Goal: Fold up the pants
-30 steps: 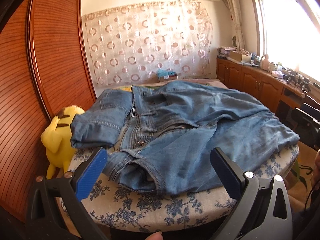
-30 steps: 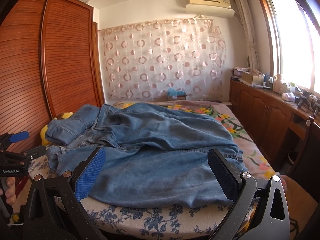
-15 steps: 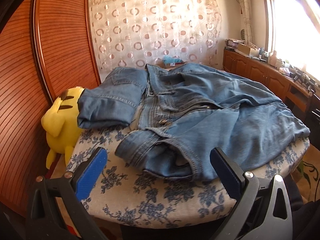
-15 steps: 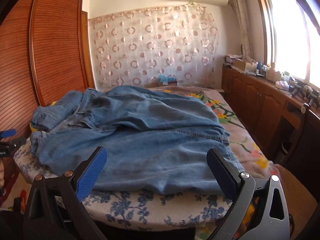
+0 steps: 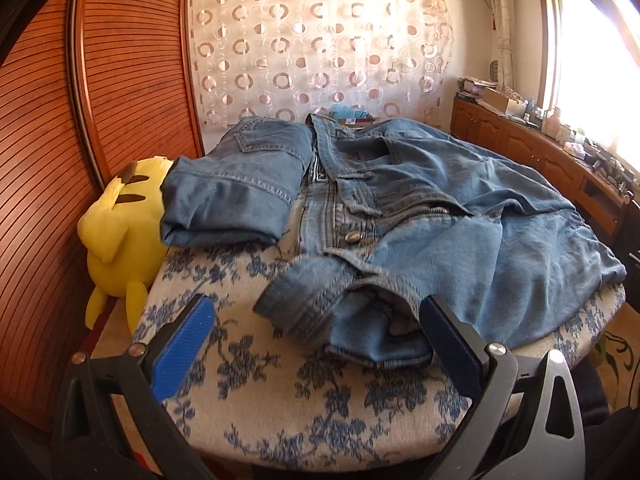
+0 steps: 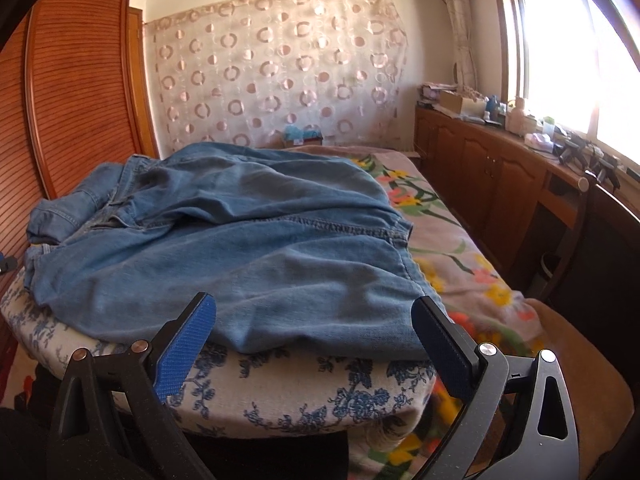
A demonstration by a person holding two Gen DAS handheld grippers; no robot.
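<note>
Blue denim pants lie spread and rumpled over a floral-covered bed. Their waistband, button and open fly face me in the left wrist view. My left gripper is open just short of the near waistband corner, holding nothing. In the right wrist view the pants show a broad leg panel whose hem hangs at the bed's near edge. My right gripper is open in front of that hem, also holding nothing. A separate folded denim piece sits at the bed's left.
A yellow plush toy leans between the bed and the wooden wardrobe on the left. Wooden cabinets with clutter run under the window on the right. A patterned curtain hangs behind the bed. A flowered blanket covers the bed's right side.
Both grippers have come closer to the bed and lower. The left now faces the waistband corner, and the right has shifted right toward the leg hem. Both stayed open.
</note>
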